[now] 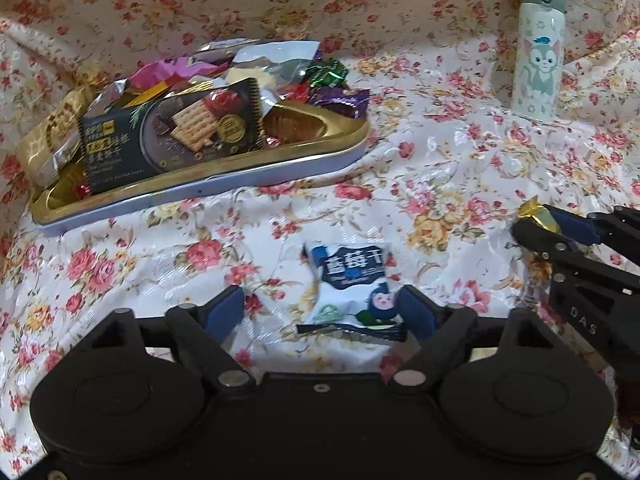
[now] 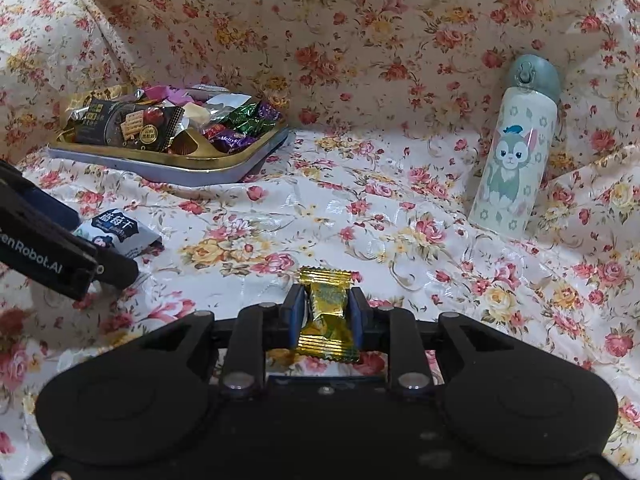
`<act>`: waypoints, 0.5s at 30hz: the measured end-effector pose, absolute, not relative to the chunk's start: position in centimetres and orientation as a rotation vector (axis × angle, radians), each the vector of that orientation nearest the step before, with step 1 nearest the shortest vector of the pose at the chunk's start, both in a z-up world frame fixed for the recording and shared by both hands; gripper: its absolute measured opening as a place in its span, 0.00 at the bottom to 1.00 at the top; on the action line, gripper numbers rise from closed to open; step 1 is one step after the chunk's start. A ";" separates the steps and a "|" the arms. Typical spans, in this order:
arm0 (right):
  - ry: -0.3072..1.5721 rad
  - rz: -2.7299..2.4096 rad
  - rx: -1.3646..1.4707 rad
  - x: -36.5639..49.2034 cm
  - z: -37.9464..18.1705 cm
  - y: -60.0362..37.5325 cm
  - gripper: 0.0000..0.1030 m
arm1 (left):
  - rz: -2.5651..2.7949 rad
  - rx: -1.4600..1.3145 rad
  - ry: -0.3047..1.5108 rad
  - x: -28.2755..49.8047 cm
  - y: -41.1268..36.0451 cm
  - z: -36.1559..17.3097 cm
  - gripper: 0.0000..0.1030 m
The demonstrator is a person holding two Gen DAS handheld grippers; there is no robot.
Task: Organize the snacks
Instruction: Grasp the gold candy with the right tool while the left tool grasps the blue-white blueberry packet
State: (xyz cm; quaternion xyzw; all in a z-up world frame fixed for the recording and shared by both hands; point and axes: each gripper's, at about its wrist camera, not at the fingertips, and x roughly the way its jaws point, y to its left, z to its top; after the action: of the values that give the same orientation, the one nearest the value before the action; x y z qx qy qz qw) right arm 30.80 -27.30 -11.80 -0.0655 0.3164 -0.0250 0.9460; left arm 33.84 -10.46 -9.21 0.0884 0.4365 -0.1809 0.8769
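A gold tray (image 1: 224,176) holds several snacks, a dark cracker pack (image 1: 176,132) in front; it also shows in the right wrist view (image 2: 224,168). A white-and-blue snack packet (image 1: 352,280) lies on the floral cloth between the fingers of my left gripper (image 1: 322,308), which is open around it; the right fingertip touches its edge. The packet shows in the right wrist view (image 2: 120,232). My right gripper (image 2: 326,308) is shut on a gold-wrapped candy (image 2: 326,312), which also shows in the left wrist view (image 1: 536,214).
A white cat-print bottle (image 1: 540,48) with a grey-green cap stands at the back right, also in the right wrist view (image 2: 516,152). The floral cloth (image 2: 360,208) covers the surface and rises behind as a backdrop.
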 end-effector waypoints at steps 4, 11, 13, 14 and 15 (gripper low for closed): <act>0.645 -0.058 -0.141 30.7 -11.8 -27.1 0.25 | -0.409 0.179 0.913 33.7 -10.6 -8.9 0.72; 0.646 -0.059 -0.129 30.7 -11.8 -27.2 0.25 | -0.420 0.180 0.923 33.9 -11.2 -8.8 0.74; 0.646 -0.060 -0.129 30.7 -11.8 -27.2 0.25 | -0.416 0.165 0.931 34.2 -11.3 -8.7 0.74; 0.646 -0.060 -0.128 30.7 -11.8 -27.2 0.25 | -0.410 0.157 0.936 34.4 -11.3 -8.7 0.74; 0.646 -0.059 -0.127 30.7 -11.8 -27.2 0.25 | -0.405 0.149 0.941 34.5 -11.3 -8.7 0.73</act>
State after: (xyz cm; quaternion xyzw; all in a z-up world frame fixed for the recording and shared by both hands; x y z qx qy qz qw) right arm 30.70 -27.20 -11.83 -0.0625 0.3173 -0.0292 0.9458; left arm 34.54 -11.26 -8.74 0.0714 0.4496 -0.1937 0.8690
